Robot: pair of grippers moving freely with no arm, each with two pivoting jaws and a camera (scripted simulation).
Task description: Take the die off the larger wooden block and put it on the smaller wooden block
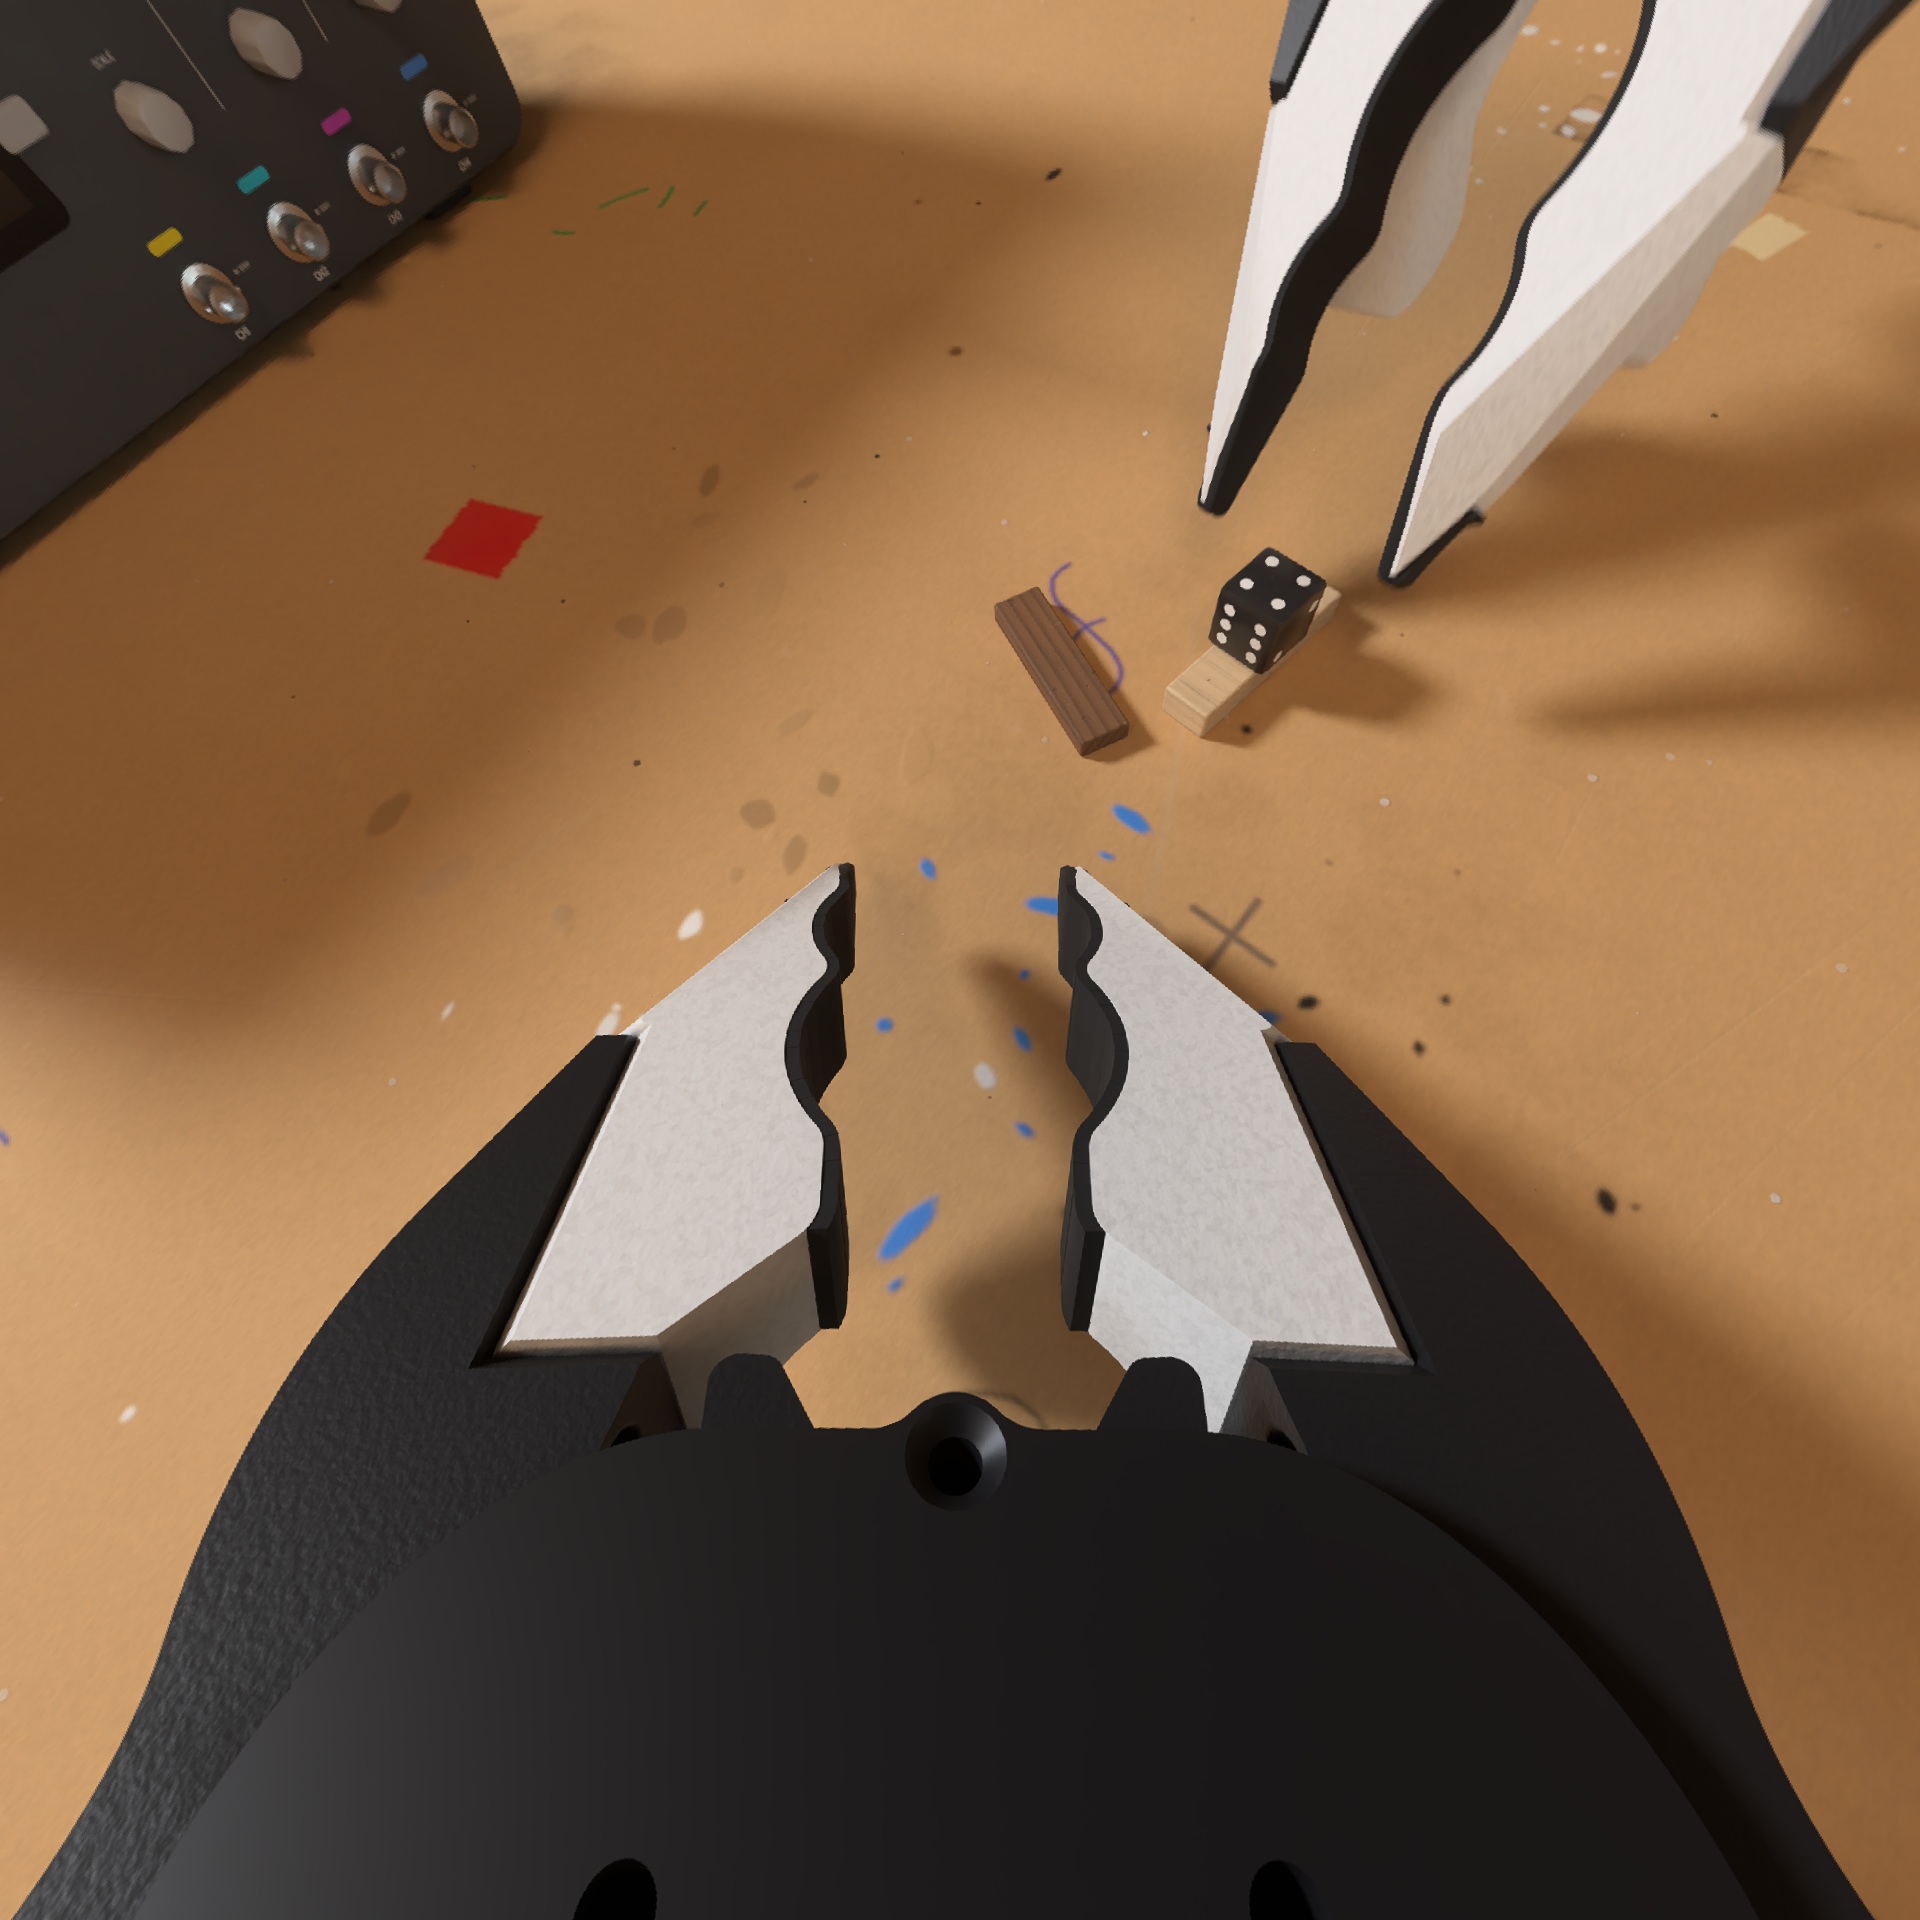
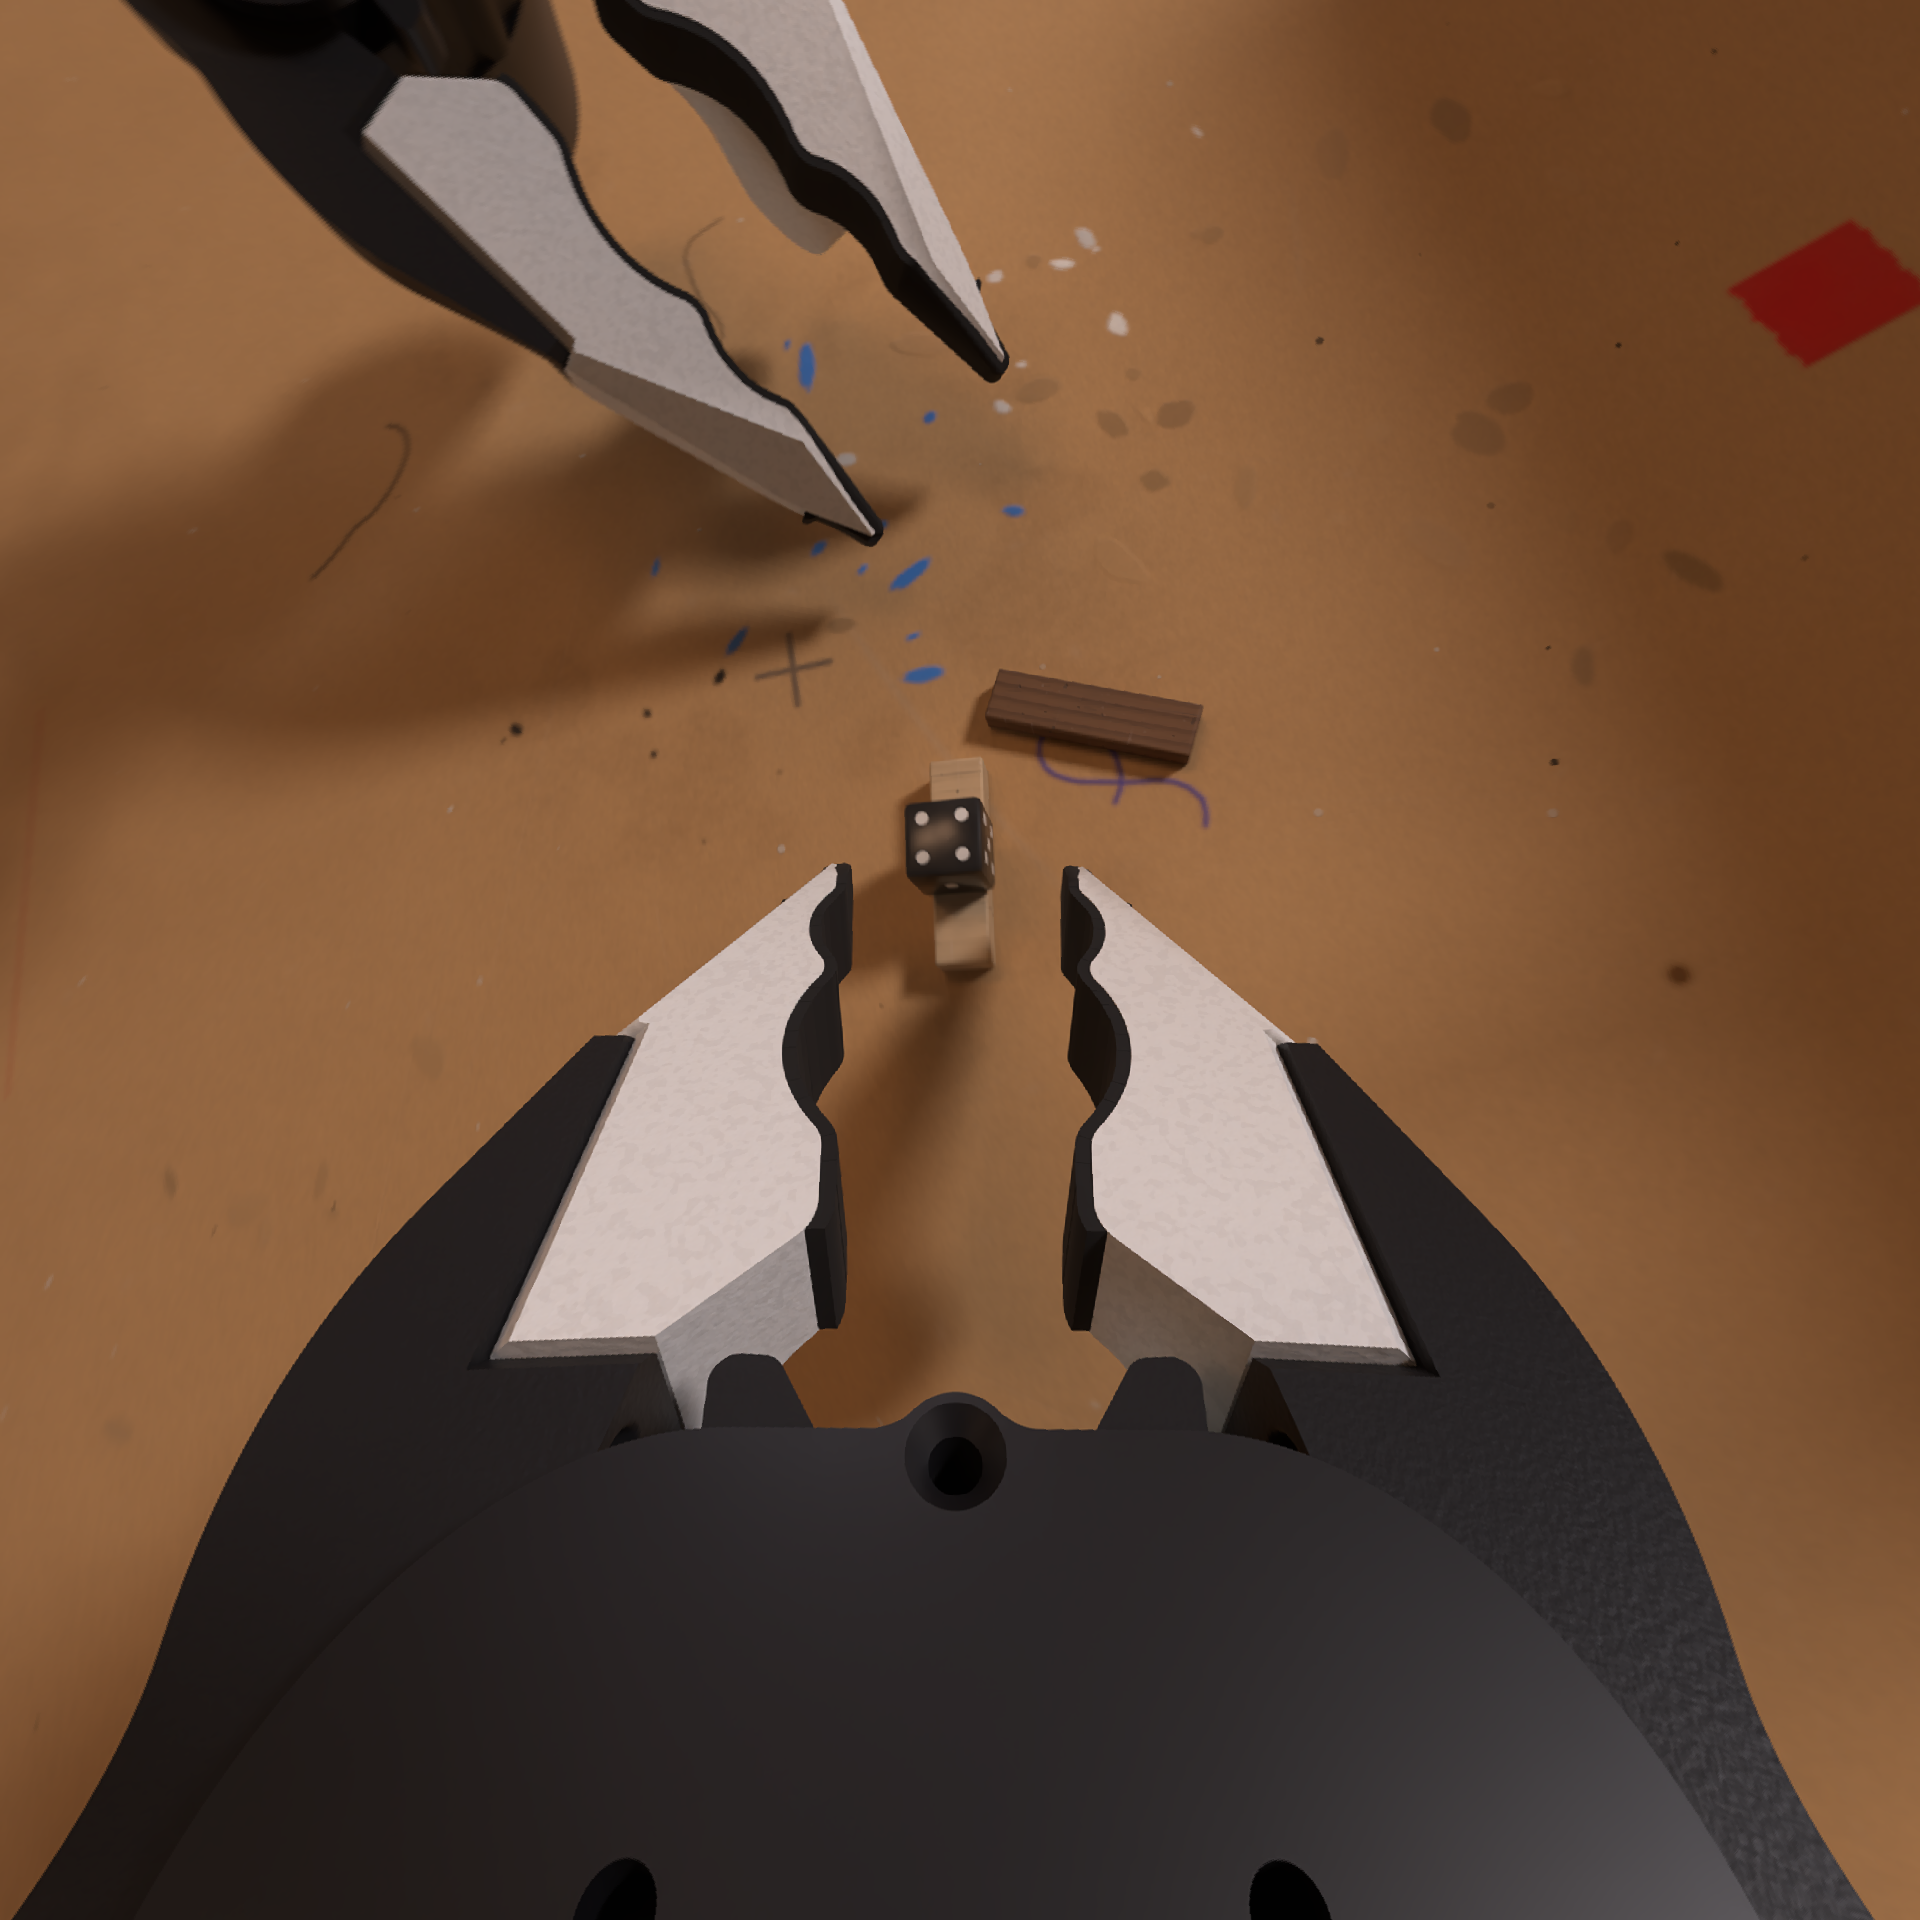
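A black die with white pips (image 1: 1262, 613) sits on a pale wooden block (image 1: 1205, 691) lying flat on the tan table. A dark brown grooved wooden block (image 1: 1060, 670) lies just left of it, bare. My left gripper (image 1: 956, 873) is open and empty, short of both blocks. My right gripper (image 1: 1306, 540) hangs open just beyond the die. In the right wrist view the right gripper (image 2: 956, 873) is open, with the die (image 2: 948, 844) and the pale block (image 2: 964, 935) lying between its fingertips, untouched. The brown block (image 2: 1093, 717) lies beyond, and the left gripper (image 2: 930, 452) farther off.
A black control box with metal knobs and coloured tags (image 1: 239, 177) stands at the far left. A flat red square patch (image 1: 483, 537) marks the table; it also shows in the right wrist view (image 2: 1829, 291). Paint flecks and pen marks dot the surface.
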